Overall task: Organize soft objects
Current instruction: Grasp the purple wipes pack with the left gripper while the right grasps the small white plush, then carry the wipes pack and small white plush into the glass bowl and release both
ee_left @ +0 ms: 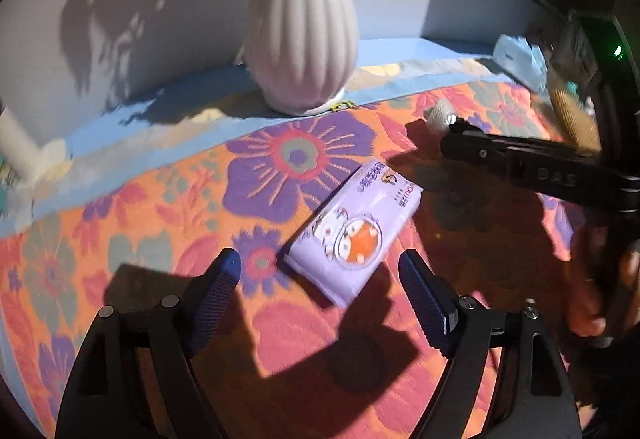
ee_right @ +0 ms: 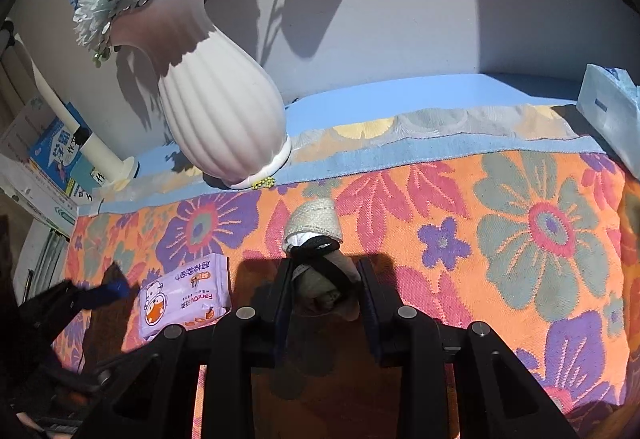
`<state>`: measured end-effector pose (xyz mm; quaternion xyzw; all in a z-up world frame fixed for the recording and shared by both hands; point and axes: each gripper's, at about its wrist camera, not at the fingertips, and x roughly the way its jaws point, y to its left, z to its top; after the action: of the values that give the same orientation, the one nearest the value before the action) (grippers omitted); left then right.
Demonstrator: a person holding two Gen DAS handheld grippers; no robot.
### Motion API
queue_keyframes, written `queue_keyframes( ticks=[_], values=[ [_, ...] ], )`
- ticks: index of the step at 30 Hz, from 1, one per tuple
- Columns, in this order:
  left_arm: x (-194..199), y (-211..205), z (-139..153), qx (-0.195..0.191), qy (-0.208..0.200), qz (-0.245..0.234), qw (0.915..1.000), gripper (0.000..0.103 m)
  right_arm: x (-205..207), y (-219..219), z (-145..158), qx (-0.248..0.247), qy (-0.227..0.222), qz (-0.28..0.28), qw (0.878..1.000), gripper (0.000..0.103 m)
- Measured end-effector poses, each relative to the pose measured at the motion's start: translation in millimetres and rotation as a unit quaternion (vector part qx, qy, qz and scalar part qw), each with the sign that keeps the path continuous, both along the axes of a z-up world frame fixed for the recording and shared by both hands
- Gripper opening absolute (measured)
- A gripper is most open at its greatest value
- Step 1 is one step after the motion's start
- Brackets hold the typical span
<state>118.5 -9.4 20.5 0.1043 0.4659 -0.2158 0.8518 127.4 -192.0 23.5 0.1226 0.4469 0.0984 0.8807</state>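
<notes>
A purple tissue pack (ee_left: pixel 356 231) lies flat on the flowered cloth (ee_left: pixel 160 223). My left gripper (ee_left: pixel 320 271) is open, its fingers to either side of the pack's near end and just short of it. The pack also shows in the right wrist view (ee_right: pixel 184 295), with the left gripper's blue fingertip (ee_right: pixel 112 289) beside it. My right gripper (ee_right: pixel 324 279) is shut on a rolled beige sock bundle (ee_right: pixel 316 227) bound with a black band, held over the cloth. In the left wrist view the right gripper (ee_left: pixel 452 127) reaches in from the right.
A white ribbed vase (ee_right: pixel 224 111) with blue flowers stands at the back by the wall; it also shows in the left wrist view (ee_left: pixel 304 51). A pale blue tissue packet (ee_right: pixel 608 115) lies at the far right. Books (ee_right: pixel 52 159) and a white cylinder (ee_right: pixel 100 147) sit at the left.
</notes>
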Motion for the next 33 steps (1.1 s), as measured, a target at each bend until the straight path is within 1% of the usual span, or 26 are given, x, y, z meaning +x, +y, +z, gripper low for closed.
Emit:
queue_keyframes(
  ticks=[2, 3, 5, 6, 7, 8, 9, 10, 11, 13, 14, 16, 18, 21, 23, 27, 33],
  values=[
    [6, -7, -5, -0.002, 0.003, -0.021, 0.9998, 0.080, 0, 1, 0, -0.003, -0.001, 0.001, 1.000, 0.030],
    [8, -13, -8, 0.004, -0.002, -0.027, 0.9996, 0.080, 0, 1, 0, -0.005, -0.001, 0.001, 1.000, 0.030],
    [10, -18, -10, 0.007, -0.013, -0.025, 0.9996, 0.079, 0, 2, 0, -0.007, -0.002, 0.003, 1.000, 0.030],
    [10, -20, -9, 0.002, -0.015, -0.027, 0.9995, 0.076, 0, 2, 0, -0.008, -0.002, 0.004, 1.000, 0.030],
    [9, -21, -8, -0.003, -0.017, -0.027, 0.9995, 0.064, 1, 3, -1, -0.009, -0.002, 0.004, 1.000, 0.030],
    [8, -23, -8, -0.004, -0.022, -0.025, 0.9994, 0.057, 1, 3, -1, -0.010, -0.003, 0.005, 1.000, 0.030],
    [7, -25, -7, -0.005, -0.025, -0.022, 0.9994, 0.052, 1, 4, -1, -0.010, -0.003, 0.005, 1.000, 0.030],
    [5, -26, -7, -0.006, -0.029, -0.020, 0.9994, 0.043, 0, 4, 0, -0.011, -0.004, 0.006, 1.000, 0.030],
    [2, -27, -6, -0.003, -0.035, -0.015, 0.9993, 0.041, 0, 4, 0, -0.011, -0.005, 0.007, 1.000, 0.030],
    [-4, -31, -4, 0.015, -0.053, 0.006, 0.9985, 0.040, -3, 4, 3, -0.007, -0.015, 0.010, 1.000, 0.030],
    [-10, -31, -1, 0.017, -0.059, 0.017, 0.9979, 0.039, -7, 4, 6, -0.006, -0.024, 0.013, 1.000, 0.030],
    [-20, -30, 2, 0.012, -0.065, 0.022, 0.9976, 0.038, -13, 7, 10, -0.014, -0.037, 0.016, 0.999, 0.030],
    [-34, -33, 8, 0.018, -0.081, 0.027, 0.9962, 0.038, -21, 10, 12, -0.028, -0.043, 0.020, 0.998, 0.030],
    [-53, -31, 19, 0.019, -0.094, 0.040, 0.9946, 0.038, -39, 12, 15, -0.042, -0.051, 0.021, 0.998, 0.030],
    [-65, -29, 26, 0.012, -0.103, 0.048, 0.9935, 0.038, -55, 9, 17, -0.037, -0.051, 0.021, 0.998, 0.030],
    [-96, -24, 37, -0.002, -0.106, 0.063, 0.9924, 0.038, -94, 8, 20, -0.040, -0.050, 0.024, 0.998, 0.030],
    [-137, -26, 54, -0.019, -0.116, 0.067, 0.9908, 0.038, -152, 3, 30, -0.045, -0.042, 0.024, 0.998, 0.030]
  ],
)
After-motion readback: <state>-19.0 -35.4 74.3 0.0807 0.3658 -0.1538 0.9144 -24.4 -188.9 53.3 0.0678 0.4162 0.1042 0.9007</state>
